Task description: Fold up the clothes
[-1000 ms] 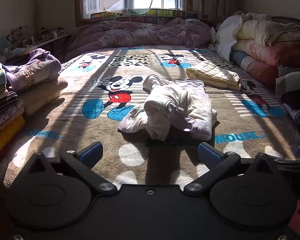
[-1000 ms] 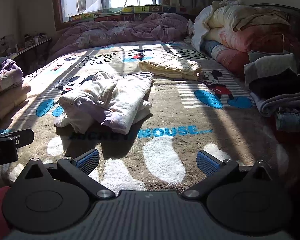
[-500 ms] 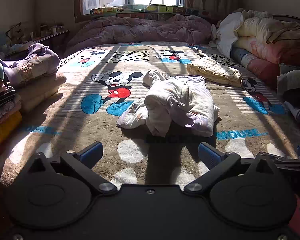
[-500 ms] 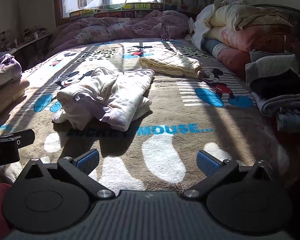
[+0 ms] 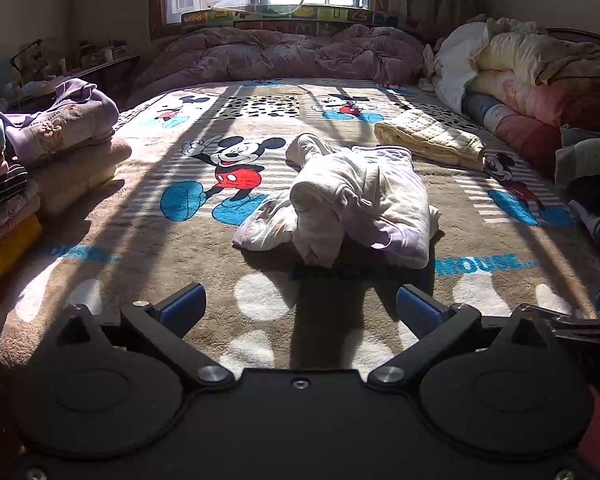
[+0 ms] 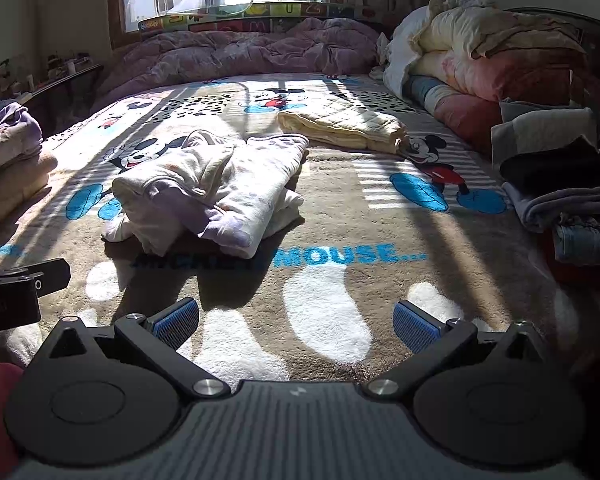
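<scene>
Blue-padded fingers (image 5: 182, 307) of the left gripper (image 5: 300, 308) and right gripper (image 6: 296, 322) stand wide, holding nothing, low over the blanket (image 5: 148, 248). Ahead of both, apart, lies the pale garment (image 5: 356, 204), loosely bundled, probably awaiting its next fold.

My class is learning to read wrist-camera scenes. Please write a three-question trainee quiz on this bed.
1. True or false: the left gripper grips the white garment.
2. Beyond the garment lies: A) a yellow quilted blanket; B) a suitcase; C) a lamp.
3. Fill in: the right gripper is ____.

Key: 1 false, it is open and short of the garment; 2 A; 3 open.
</scene>
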Demonstrator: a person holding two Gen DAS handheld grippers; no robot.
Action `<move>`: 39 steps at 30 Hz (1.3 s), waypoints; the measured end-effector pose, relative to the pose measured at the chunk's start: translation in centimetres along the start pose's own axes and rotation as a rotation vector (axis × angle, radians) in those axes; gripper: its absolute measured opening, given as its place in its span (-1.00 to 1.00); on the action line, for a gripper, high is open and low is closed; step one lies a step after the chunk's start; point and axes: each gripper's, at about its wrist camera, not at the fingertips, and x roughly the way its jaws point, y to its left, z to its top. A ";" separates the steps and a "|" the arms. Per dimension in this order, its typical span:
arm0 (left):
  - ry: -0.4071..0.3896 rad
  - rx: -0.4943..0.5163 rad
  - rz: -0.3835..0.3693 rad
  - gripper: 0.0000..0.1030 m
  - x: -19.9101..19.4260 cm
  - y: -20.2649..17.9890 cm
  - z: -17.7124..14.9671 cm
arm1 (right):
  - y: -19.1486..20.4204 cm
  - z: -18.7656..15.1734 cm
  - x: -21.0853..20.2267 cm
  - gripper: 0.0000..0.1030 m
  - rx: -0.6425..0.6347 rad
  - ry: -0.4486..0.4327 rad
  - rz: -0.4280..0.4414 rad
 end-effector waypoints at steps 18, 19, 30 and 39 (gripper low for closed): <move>0.000 0.007 -0.008 0.99 0.7 -0.3 -0.1 | -0.1 -0.2 0.9 0.99 -0.002 0.018 0.005; 0.000 0.008 -0.009 0.99 0.8 -0.3 -0.1 | -0.1 -0.2 1.0 0.99 -0.001 0.020 0.005; 0.022 0.003 -0.019 0.99 3.0 -0.3 -0.3 | -0.5 -0.2 2.8 0.99 0.009 0.044 0.009; -0.003 -0.009 -0.057 0.99 6.9 1.8 -1.6 | -1.3 -0.7 6.3 0.99 0.020 0.003 0.151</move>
